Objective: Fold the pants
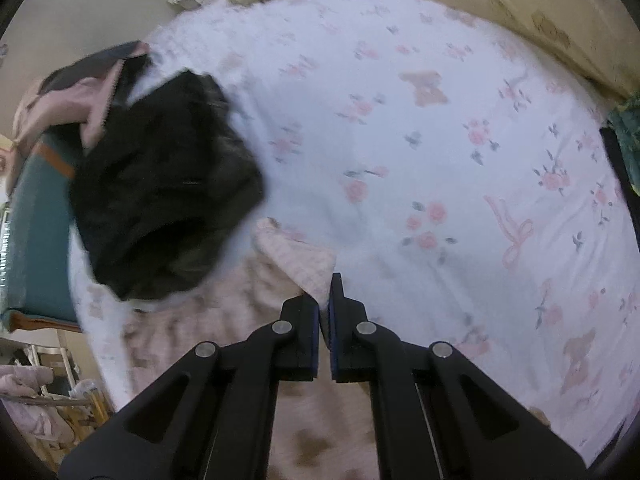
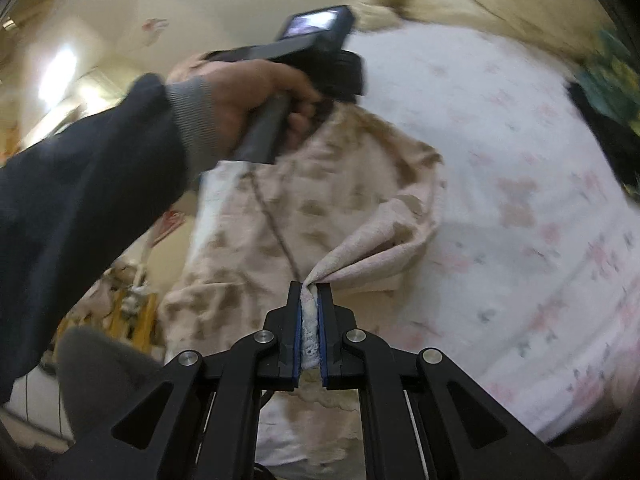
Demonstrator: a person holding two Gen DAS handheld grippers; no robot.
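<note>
The pants (image 2: 304,216) are pale pink with brown spots. They lie on the bed (image 1: 460,152), near its front edge, and part of them is lifted off the flowered sheet.

The right gripper (image 2: 309,292) pinches a bunched, lacy edge of the pants tight between its fingers (image 2: 326,320). A fold of the cloth spreads out from the fingertips toward the middle of the bed.

The left gripper (image 1: 325,300) is seen from its own camera with its fingers (image 1: 304,328) almost pressed together. A corner of the pants (image 1: 304,260) sits right at the tips and seems to be caught there, though the picture is blurry. In the right wrist view, the left hand (image 2: 248,100) holds the gripper handle above the far end of the pants, and a dark blue sleeve (image 2: 80,184) covers the arm.

A black heap of clothes (image 1: 160,208) lies on the bed, past the pants and toward the bed's left edge. A tan blanket (image 1: 520,0) is bunched along the far side of the bed.
</note>
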